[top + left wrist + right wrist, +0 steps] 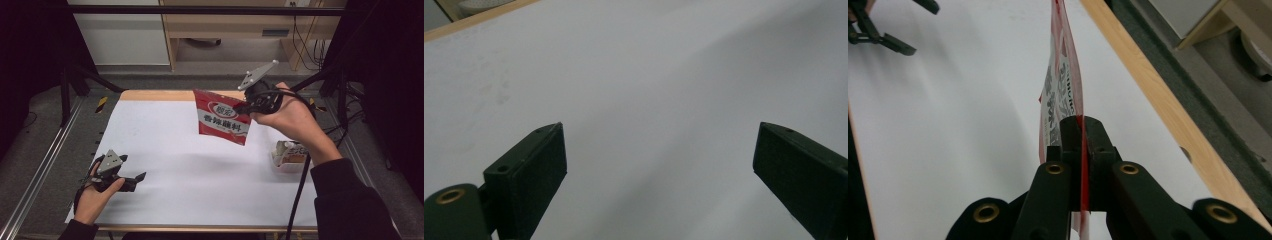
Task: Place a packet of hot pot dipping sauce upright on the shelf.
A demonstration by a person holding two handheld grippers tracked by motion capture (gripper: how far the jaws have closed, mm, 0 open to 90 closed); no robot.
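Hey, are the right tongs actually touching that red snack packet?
Touching. In the right gripper view, the right tongs are shut on the edge of the red snack packet, pinched between both jaws.

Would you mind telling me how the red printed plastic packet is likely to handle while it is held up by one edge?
The red printed plastic packet hangs flat from the right gripper, so it is probably light and thin. Pinched by one edge, it may swing. Its glossy film could slip.

Left gripper sits low by the near-left corner, fingers spread wide – right gripper is raised, fingers clamped together.
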